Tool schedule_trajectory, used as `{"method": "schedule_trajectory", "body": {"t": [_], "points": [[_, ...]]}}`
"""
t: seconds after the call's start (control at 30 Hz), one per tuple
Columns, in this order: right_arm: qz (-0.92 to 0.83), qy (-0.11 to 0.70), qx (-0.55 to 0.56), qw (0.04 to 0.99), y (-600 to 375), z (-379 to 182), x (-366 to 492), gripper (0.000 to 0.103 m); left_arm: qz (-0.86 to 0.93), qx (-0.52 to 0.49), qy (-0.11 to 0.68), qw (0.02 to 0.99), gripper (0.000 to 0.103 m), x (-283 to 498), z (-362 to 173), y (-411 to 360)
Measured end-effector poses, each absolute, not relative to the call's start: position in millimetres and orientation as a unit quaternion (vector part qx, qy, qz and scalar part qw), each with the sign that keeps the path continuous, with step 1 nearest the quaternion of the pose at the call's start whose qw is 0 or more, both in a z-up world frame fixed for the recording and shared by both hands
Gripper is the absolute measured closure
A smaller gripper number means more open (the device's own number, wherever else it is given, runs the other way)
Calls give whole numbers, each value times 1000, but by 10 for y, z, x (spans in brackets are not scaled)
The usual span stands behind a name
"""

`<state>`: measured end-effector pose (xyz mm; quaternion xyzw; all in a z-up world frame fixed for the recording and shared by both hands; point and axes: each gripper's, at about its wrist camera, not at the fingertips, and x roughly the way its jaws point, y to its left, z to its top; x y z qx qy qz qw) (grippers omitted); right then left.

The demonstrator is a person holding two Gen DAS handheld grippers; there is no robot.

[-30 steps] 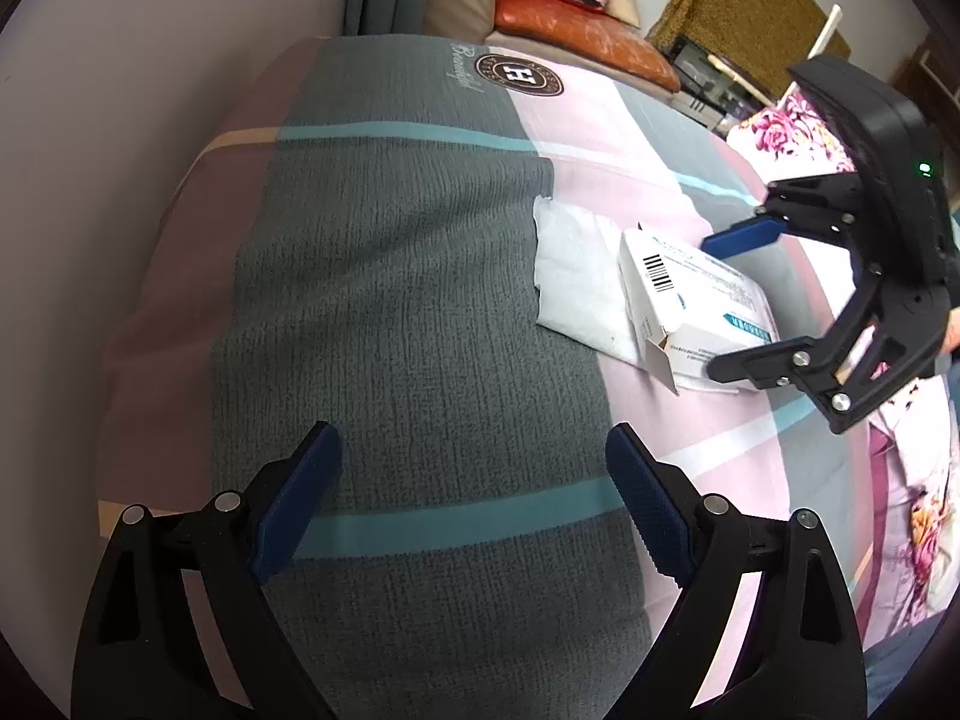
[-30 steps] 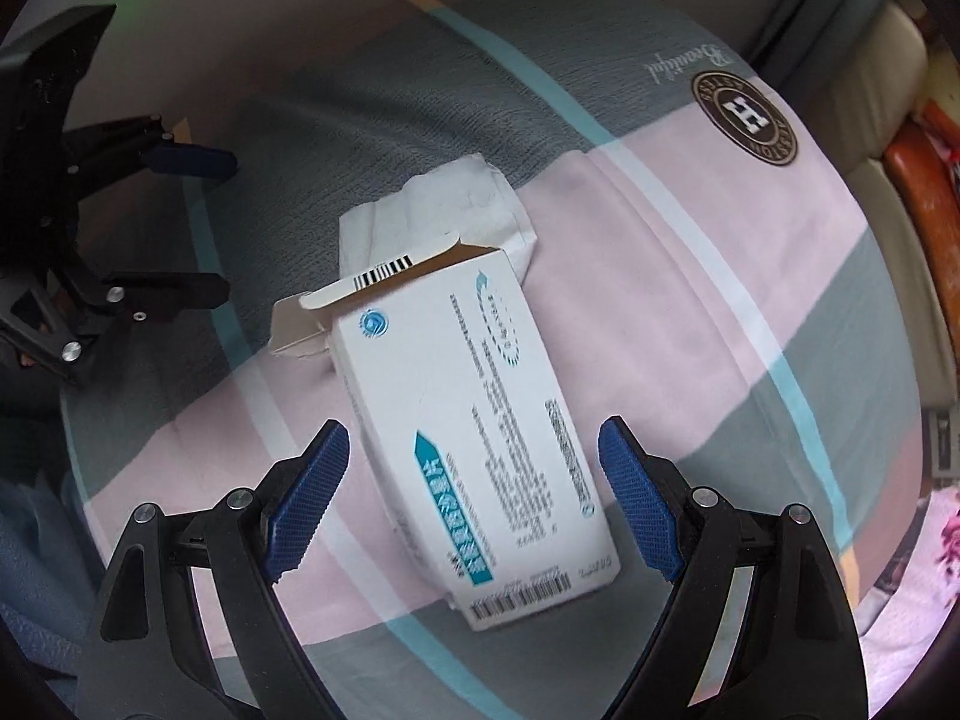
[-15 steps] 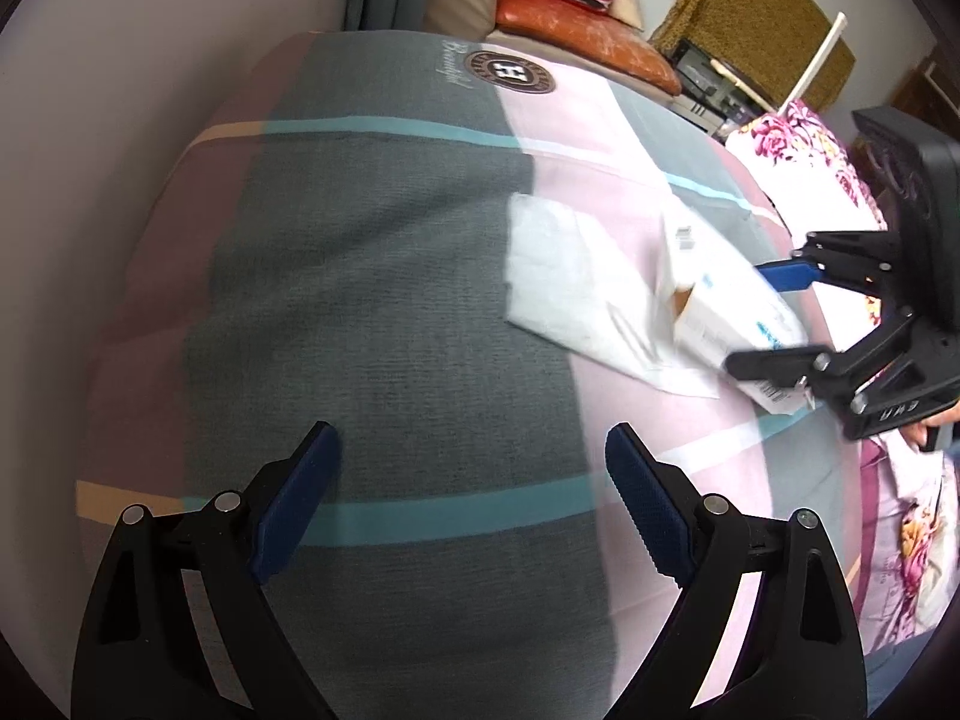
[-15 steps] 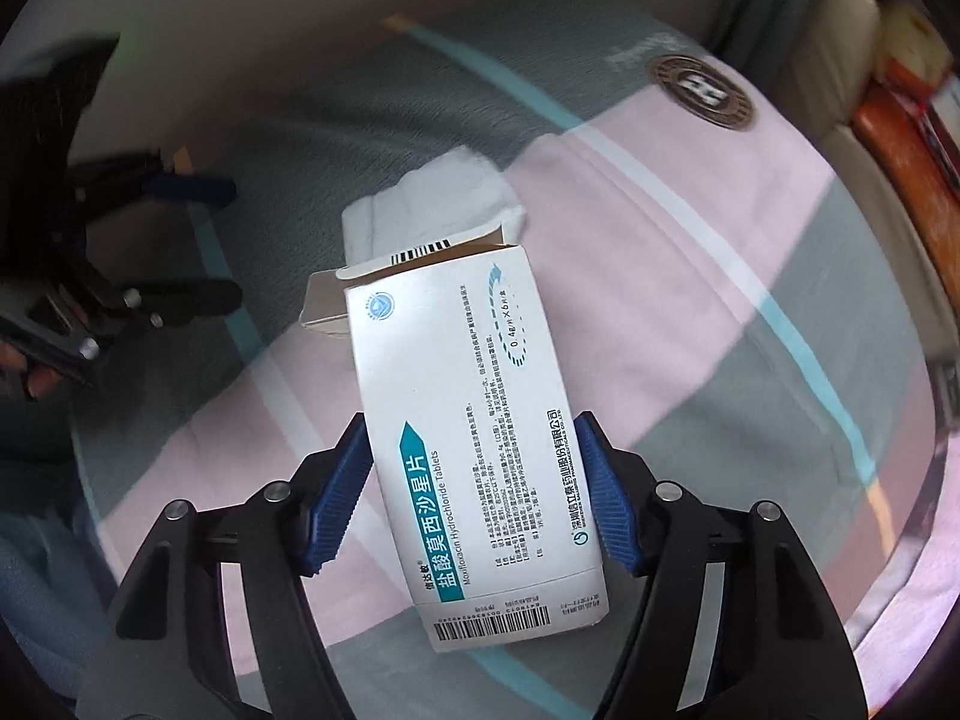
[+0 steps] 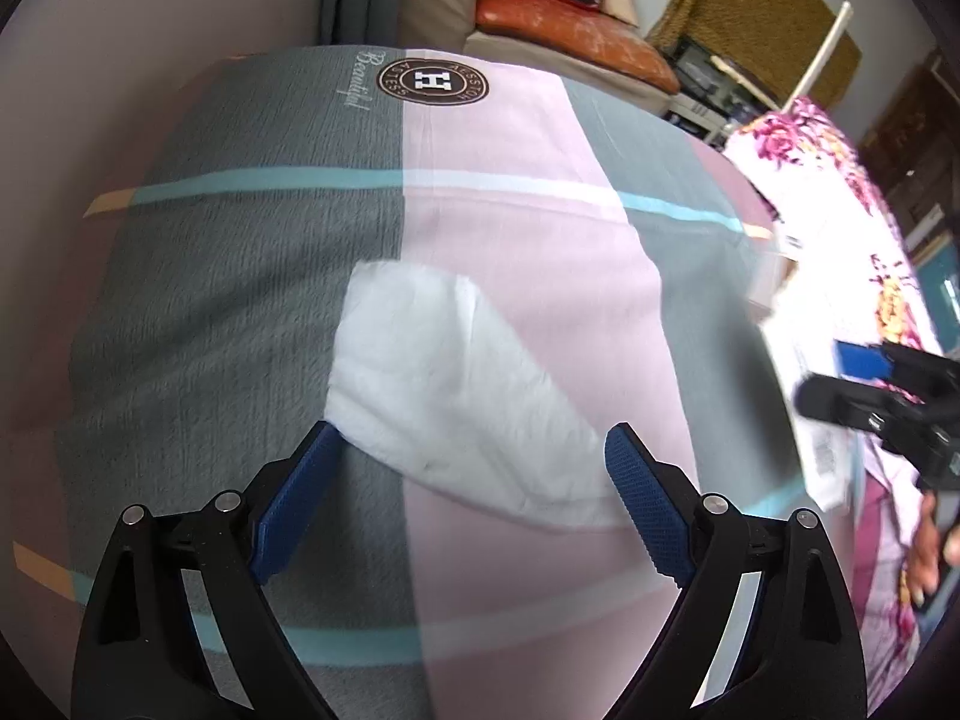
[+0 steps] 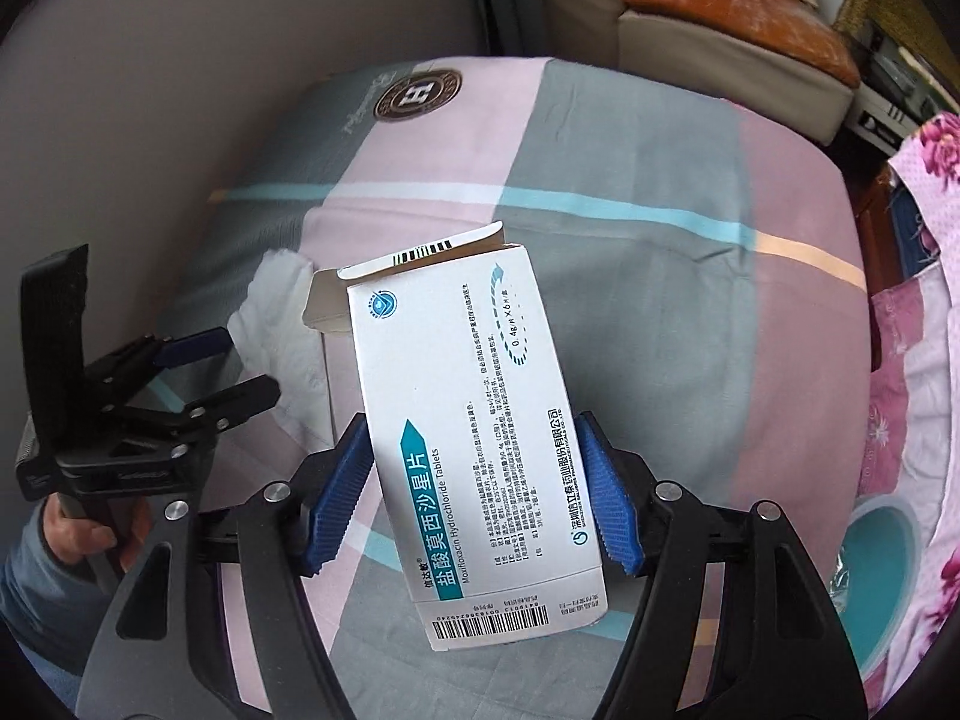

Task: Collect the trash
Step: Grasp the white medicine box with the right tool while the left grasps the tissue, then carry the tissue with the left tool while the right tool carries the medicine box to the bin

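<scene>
- The right gripper [image 6: 474,492] is clamped by both blue pads across the lower half of the medicine box [image 6: 474,420], which is lifted clear of the striped bedcover [image 6: 660,300], presumably for disposal.
- The box's top flap is open; its contents cannot be seen.
- The left gripper [image 5: 474,498] is spread wide, empty, with the white tissue [image 5: 456,384] lying between its fingers, judged the next pickup.
- No trash container is visible.

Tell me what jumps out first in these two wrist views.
The white medicine box dominates the right wrist view: its top flap is open and it is clamped between the blue fingers of the right gripper, lifted off the pink-and-grey bedsheet. In the left wrist view, a crumpled white tissue lies on the sheet right ahead of the left gripper, whose fingers stand wide apart and hold nothing.
</scene>
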<state>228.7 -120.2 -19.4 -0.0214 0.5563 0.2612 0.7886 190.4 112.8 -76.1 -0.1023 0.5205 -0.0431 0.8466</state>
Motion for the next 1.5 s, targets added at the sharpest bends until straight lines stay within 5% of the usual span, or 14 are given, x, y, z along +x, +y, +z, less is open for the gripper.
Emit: {"method": "schedule_trajectory", "body": {"t": [0.23,0.37,0.43,1.5], "points": [[249,542,3,803,-1382,-212,2259,38,-5,-28,517,855,34,1962,-777,727],[247,538,24,806,-1455,-241,2234,38,-3,-36,508,861,79,1980,-741,675],[243,537,40,807,-1520,-253,2215,38,-20,-74,513,855,92,2000,-730,713],[131,443,226,858,-3461,22,1276,38,-234,13,489,840,91,1257,-95,-1465]]}}
